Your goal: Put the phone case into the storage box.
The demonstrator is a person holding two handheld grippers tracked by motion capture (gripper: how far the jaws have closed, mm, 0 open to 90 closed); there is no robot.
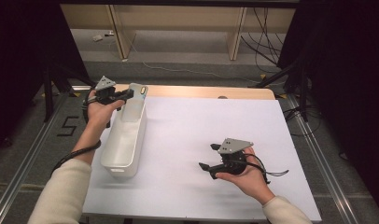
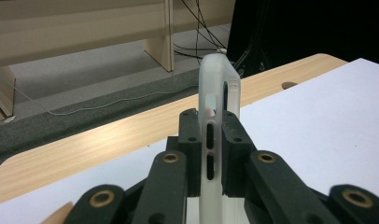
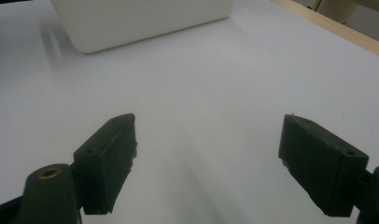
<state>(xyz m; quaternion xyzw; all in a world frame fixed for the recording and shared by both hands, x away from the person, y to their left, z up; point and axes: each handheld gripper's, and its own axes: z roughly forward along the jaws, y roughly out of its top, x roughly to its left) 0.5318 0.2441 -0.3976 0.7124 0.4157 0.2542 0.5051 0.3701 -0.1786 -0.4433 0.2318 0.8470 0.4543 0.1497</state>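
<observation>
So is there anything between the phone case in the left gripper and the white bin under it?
Nothing visible. The left gripper holds the clear phone case just over the far end of the white bin, with open space beneath it.

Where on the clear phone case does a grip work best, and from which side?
Grip the phone case across its thin side rim, as the left tool does: one pad on each flat face, approaching edge-on. Its slim, flat shape suits a narrow pinch, probably.
</observation>
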